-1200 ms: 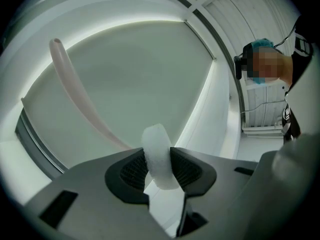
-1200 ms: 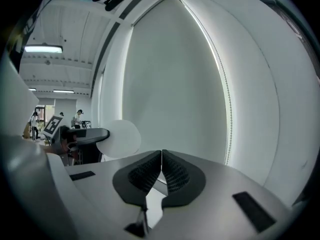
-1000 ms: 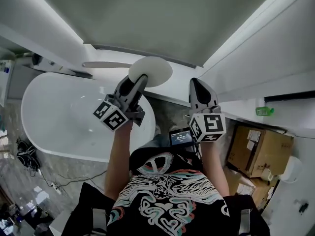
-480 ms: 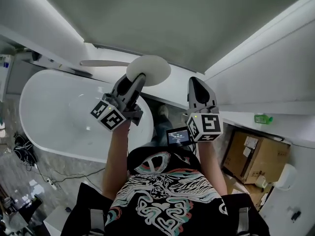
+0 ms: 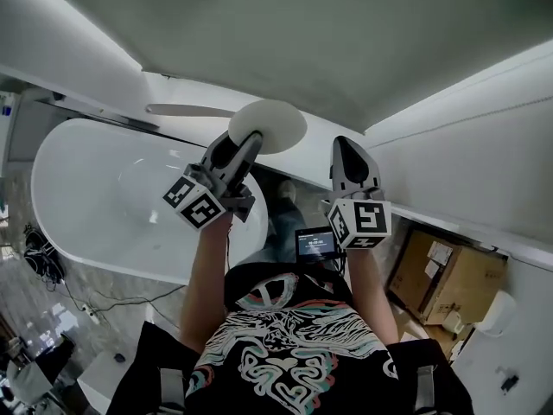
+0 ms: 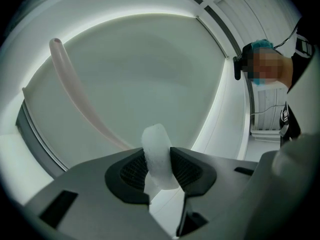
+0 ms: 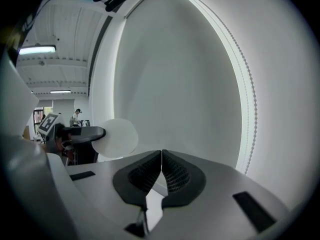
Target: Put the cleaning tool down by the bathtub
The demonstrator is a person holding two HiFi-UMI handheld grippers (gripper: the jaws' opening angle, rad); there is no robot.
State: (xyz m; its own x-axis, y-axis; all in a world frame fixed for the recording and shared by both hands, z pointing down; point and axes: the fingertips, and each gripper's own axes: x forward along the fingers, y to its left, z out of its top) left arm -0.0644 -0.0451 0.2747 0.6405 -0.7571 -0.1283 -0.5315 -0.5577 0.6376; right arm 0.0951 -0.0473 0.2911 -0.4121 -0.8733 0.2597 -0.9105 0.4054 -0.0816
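The cleaning tool is a round white pad [image 5: 268,125] on a long pale handle [image 5: 186,110]. My left gripper [image 5: 246,143] is shut on the pad's edge and holds it up, beyond the right end of the white bathtub [image 5: 95,197]. In the left gripper view the white pad [image 6: 159,156] sits squeezed between the dark pads of the left gripper [image 6: 159,160], and the handle [image 6: 82,101] curves away to the upper left. My right gripper [image 5: 350,158] is level with it on the right, shut and empty; its jaws [image 7: 161,156] touch. The pad [image 7: 116,138] shows to its left.
Cardboard boxes [image 5: 449,279] stand at the right against the white wall. Cables [image 5: 39,262] lie on the floor left of the tub. A small screen [image 5: 315,243] hangs at the person's chest. A ledge [image 5: 311,158] runs behind the tub's right end.
Both grippers keep nearly the same pose, the left still gripping the pad. The view has shifted slightly and a foot has come into sight beside the tub.
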